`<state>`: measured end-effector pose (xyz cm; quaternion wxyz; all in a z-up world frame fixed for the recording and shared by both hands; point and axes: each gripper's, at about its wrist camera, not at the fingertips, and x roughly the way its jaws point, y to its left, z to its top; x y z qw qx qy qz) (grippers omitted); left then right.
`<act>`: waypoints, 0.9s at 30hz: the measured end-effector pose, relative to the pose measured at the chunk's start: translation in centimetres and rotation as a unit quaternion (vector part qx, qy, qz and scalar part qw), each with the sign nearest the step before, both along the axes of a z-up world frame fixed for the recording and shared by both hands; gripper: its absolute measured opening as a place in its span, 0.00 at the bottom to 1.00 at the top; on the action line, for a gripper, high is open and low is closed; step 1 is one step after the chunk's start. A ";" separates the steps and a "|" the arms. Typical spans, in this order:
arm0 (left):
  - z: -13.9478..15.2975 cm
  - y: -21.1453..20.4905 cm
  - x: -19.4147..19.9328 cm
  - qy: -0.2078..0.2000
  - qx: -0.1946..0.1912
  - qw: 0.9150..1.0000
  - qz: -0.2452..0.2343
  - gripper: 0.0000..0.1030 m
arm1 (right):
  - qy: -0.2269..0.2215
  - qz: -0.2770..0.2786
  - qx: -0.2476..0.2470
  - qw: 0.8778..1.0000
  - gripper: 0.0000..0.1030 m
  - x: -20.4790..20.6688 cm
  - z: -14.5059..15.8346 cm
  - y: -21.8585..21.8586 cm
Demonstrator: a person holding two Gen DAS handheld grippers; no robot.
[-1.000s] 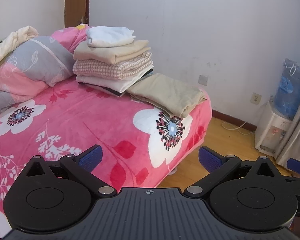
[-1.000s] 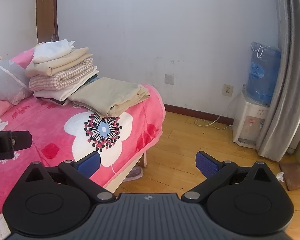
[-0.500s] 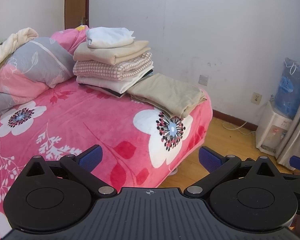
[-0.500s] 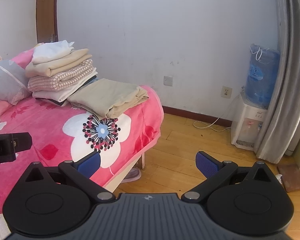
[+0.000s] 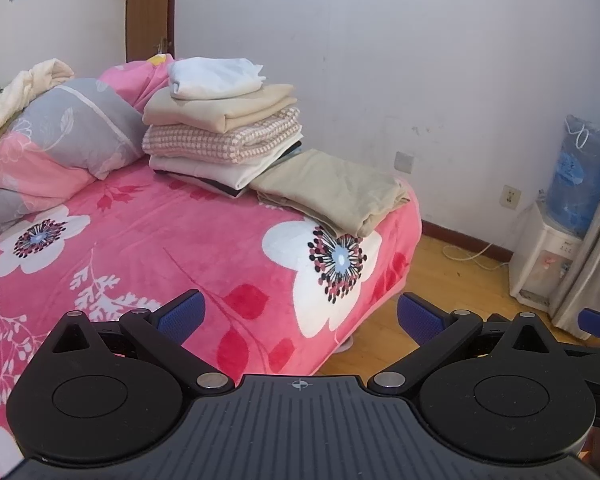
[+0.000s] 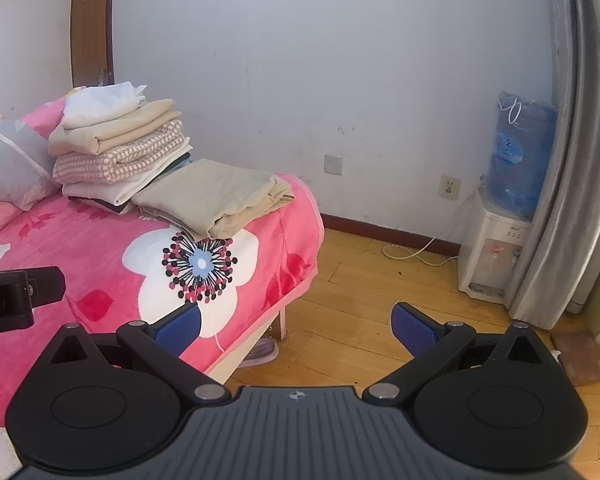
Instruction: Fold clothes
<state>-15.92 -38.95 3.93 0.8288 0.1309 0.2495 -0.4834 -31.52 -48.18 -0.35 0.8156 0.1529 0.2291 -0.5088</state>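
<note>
The left gripper (image 5: 298,316) hangs over the near part of a bed covered by a pink fleece blanket with large white flowers (image 5: 160,240), its blue-padded fingers (image 5: 182,314) spread wide with nothing between them. The right gripper (image 6: 296,320) is likewise spread wide and empty, its left finger over the blanket's edge and its right finger over the yellow wooden plank floor (image 6: 380,288). In the left wrist view, a stack of folded clothes (image 5: 224,128) sits at about 11 o'clock on the far end of the bed, near the white wall (image 5: 380,60): a white piece on top, a beige one under it, then a pink-and-white checked one, a cream one and something dark at the bottom. Touching the stack's right side, at about 12 o'clock, lies a separate folded khaki garment (image 5: 332,190), reaching to the bed's corner. At 10 o'clock a grey-and-pink flowered pillow (image 5: 60,136) leans beside the stack. At 3 o'clock a white water dispenser with a blue bottle (image 5: 556,232) stands against the wall, next to a grey curtain (image 6: 572,140). In the right wrist view a black part of the left gripper shows at 9 o'clock over the blanket.
</note>
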 end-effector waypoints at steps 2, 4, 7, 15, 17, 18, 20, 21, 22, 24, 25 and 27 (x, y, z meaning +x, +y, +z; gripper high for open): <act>0.0 0.0 0.0 0.000 0.000 1.000 0.000 1.00 | 0.000 0.000 -0.001 1.000 1.00 0.0 0.0 0.0; -0.1 -0.1 -0.1 0.000 0.001 1.000 0.000 1.00 | 0.000 -0.001 -0.001 1.000 1.00 0.0 0.0 0.0; -0.1 -0.1 -0.1 0.000 0.002 1.000 -0.001 1.00 | 0.000 -0.002 0.000 1.000 1.00 0.0 -0.1 0.0; -0.1 -0.1 -0.3 -0.002 0.004 1.000 -0.001 1.00 | 0.002 0.000 0.000 1.000 1.00 0.1 0.0 -0.2; -0.2 -0.1 -0.3 -0.001 0.004 1.000 -0.001 1.00 | 0.002 0.000 0.000 1.000 1.00 0.1 0.0 -0.2; -0.2 -0.1 -0.3 -0.001 0.004 1.000 -0.001 1.00 | 0.002 0.000 0.001 1.000 1.00 0.1 -0.1 -0.2; -0.1 -0.1 -0.3 -0.001 0.004 1.000 -0.002 1.00 | 0.002 0.000 0.001 1.000 1.00 0.1 -0.1 -0.1; -0.1 -0.1 -0.4 -0.001 0.004 1.000 -0.002 1.00 | 0.002 0.001 0.001 1.000 1.00 0.1 -0.1 -0.1; -0.1 -0.1 -0.3 -0.001 0.004 1.000 -0.002 1.00 | 0.002 0.001 0.001 1.000 1.00 0.1 0.0 -0.1; -0.1 -0.1 -0.3 -0.002 0.003 1.000 -0.003 1.00 | 0.002 0.002 0.000 1.000 1.00 0.0 0.0 0.0; -0.1 -0.1 -0.3 -0.002 0.003 1.000 -0.003 1.00 | 0.002 0.001 -0.001 1.000 1.00 0.0 0.0 0.1; -0.1 -0.1 -0.3 -0.002 0.003 1.000 -0.004 1.00 | 0.002 0.001 -0.001 1.000 1.00 0.0 0.0 0.1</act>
